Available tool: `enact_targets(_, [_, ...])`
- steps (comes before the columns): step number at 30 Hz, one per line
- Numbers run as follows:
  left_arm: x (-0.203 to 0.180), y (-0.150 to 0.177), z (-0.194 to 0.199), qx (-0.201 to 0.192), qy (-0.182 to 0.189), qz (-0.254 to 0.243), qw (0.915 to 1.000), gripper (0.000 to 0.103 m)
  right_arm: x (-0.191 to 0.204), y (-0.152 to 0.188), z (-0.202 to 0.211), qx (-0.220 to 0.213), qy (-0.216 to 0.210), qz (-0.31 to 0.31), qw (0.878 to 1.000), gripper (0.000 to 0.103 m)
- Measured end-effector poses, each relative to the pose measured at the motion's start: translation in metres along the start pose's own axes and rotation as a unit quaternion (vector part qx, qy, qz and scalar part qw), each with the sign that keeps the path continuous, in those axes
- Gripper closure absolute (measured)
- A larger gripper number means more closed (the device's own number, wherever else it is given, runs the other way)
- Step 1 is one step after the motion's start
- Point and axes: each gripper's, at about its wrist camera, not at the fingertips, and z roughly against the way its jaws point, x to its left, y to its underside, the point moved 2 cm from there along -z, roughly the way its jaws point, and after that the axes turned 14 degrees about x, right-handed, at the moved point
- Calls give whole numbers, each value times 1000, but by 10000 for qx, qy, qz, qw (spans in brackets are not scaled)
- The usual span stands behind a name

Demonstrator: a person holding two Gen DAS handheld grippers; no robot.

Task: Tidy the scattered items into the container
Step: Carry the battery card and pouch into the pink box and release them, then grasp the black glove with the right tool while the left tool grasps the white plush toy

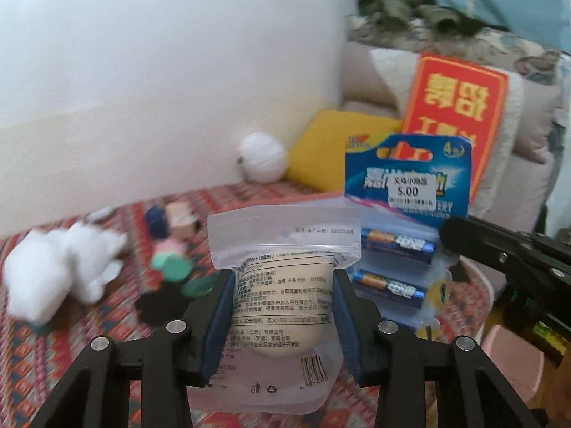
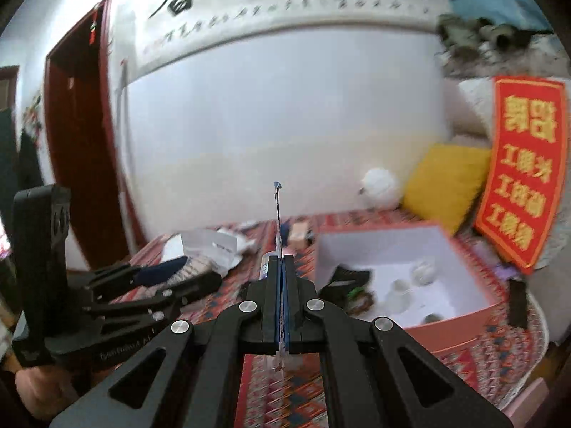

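My left gripper [image 1: 283,274] is shut on a clear pouch [image 1: 285,235] with a beige round puff inside, lifted above the patterned cloth. Beside it, a blue battery card [image 1: 407,185] with two batteries is held upright by a black finger of the right gripper [image 1: 464,235]. In the right wrist view my right gripper [image 2: 281,260] is shut on that card [image 2: 277,207], seen edge-on. The pink box [image 2: 464,324] with a white inside sits just right of it, holding several small items. The left gripper [image 2: 178,281] and its pouch [image 2: 210,246] show at the left.
White cotton fluff [image 1: 60,271] and small coloured pieces [image 1: 171,264] lie on the red patterned cloth [image 1: 53,356]. Along the wall are a white ball [image 1: 262,158], a yellow cushion [image 1: 328,149] and a red sign [image 1: 453,107]. A black flat object [image 2: 517,301] lies right of the box.
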Motion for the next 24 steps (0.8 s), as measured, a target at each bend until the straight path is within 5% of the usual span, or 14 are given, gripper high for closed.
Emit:
enact_targets(8, [-48, -45, -46, -16, 246, -294, 9993, 58, -58, -22, 9, -560, 1081, -528, 9912, 103])
enact_targets(14, [-61, -91, -120, 250, 295, -195, 9991, 56, -128, -44, -39, -331, 1493, -1198, 9809, 103])
enact_targets(18, [-54, -109, -169, 828, 492, -8, 9954, 29, -165, -53, -87, 64, 1222, -1385, 9828, 99])
enact_targets(20, [-47, -106, -174, 800, 367, 67, 9961, 21, -177, -49, -102, 169, 1282, -1669, 9774, 59])
enact_targets(22, [-39, -102, -174, 718, 183, 122, 9972, 16, -181, -46, -107, 196, 1399, -1792, 9736, 35])
enact_targets(24, [-26, -94, -171, 729, 100, 207, 9971, 14, -181, -46, -105, 94, 1348, -1864, 9731, 32])
